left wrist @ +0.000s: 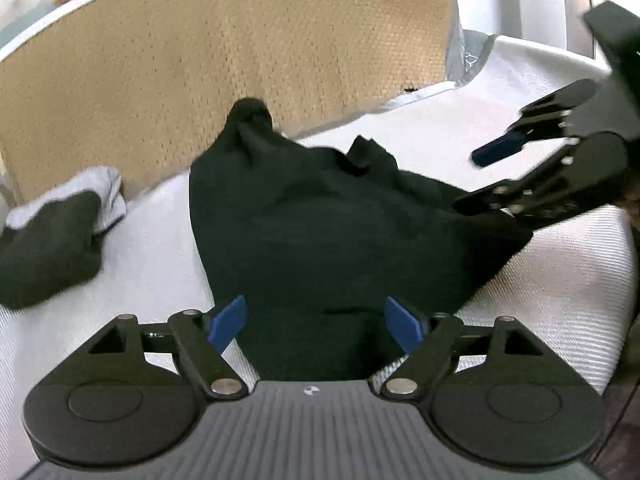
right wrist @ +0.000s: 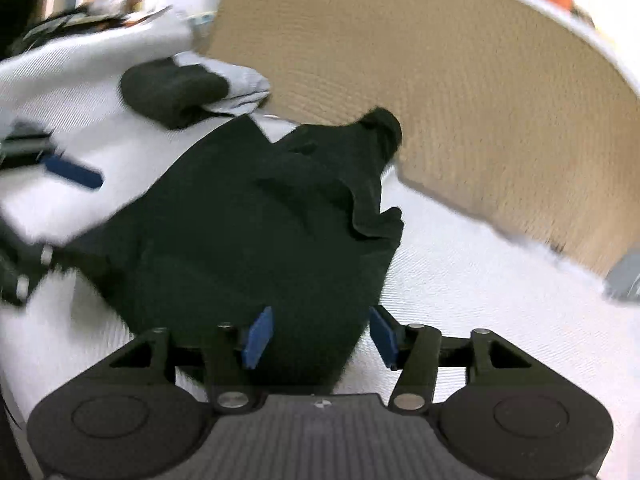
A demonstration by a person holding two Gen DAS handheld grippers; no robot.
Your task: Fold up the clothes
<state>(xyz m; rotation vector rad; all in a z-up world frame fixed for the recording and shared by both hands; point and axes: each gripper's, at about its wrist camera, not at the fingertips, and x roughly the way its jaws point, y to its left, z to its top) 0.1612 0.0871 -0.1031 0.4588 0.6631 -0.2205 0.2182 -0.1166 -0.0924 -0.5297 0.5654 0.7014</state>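
Since the black garment (left wrist: pixel 320 220) lies bunched on the white bed cover (left wrist: pixel 540 280) beside the woven headboard (left wrist: pixel 240 60), I've got my left gripper (left wrist: pixel 320 326) and right gripper (right wrist: pixel 318 336) both spread wide over its near edge, probably lining up corners. Rolled socks (left wrist: pixel 52 232) sit aside.

both wrist cams sit low behind their own spread fingers, close over the same black garment (left wrist: pixel 320 232) from opposite sides, each catching the other claw.
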